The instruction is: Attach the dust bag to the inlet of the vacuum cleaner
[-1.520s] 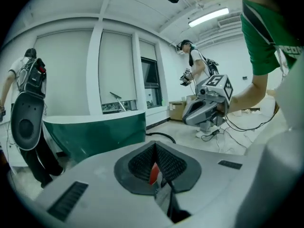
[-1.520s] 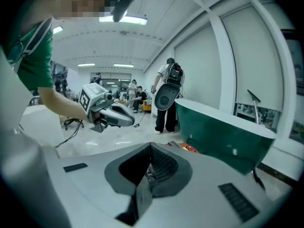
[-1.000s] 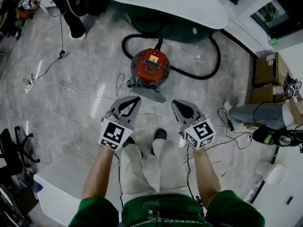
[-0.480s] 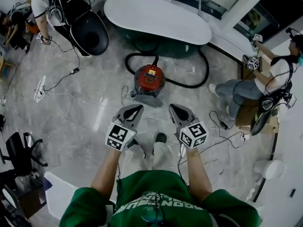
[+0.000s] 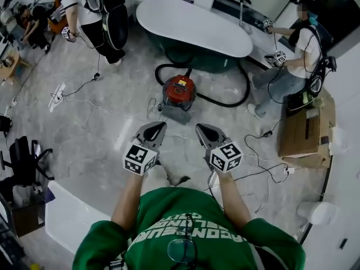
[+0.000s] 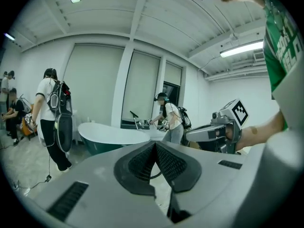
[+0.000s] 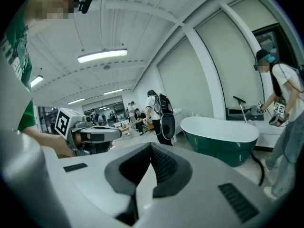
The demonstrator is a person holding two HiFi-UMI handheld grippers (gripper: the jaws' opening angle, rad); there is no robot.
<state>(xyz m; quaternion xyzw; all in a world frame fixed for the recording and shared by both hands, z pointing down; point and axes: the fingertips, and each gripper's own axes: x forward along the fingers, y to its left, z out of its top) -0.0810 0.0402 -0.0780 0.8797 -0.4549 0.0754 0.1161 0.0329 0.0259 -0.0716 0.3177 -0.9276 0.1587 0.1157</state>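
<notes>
The red vacuum cleaner (image 5: 180, 91) stands on the grey floor in front of the bathtub, and its black hose (image 5: 236, 97) loops round to the right. A grey flat piece (image 5: 176, 115) lies against its near side. I cannot make out a dust bag. My left gripper (image 5: 158, 125) and right gripper (image 5: 201, 127) are held side by side in the air, well short of the vacuum. Both are shut with nothing between the pads. The left gripper view shows the closed jaws (image 6: 155, 145) and the right gripper (image 6: 209, 133) beside them. In the right gripper view the jaws (image 7: 151, 148) are also closed.
A white-and-green bathtub (image 5: 194, 27) stands behind the vacuum. One person (image 5: 98, 16) stands at upper left, another (image 5: 292, 55) at upper right. A cardboard box (image 5: 304, 128) sits right, cables (image 5: 264, 167) trail on the floor, and a white bench (image 5: 67, 218) lies at lower left.
Both grippers have risen together, still shut and empty. The head view has lifted and pulled back, so the vacuum looks smaller and farther away.
</notes>
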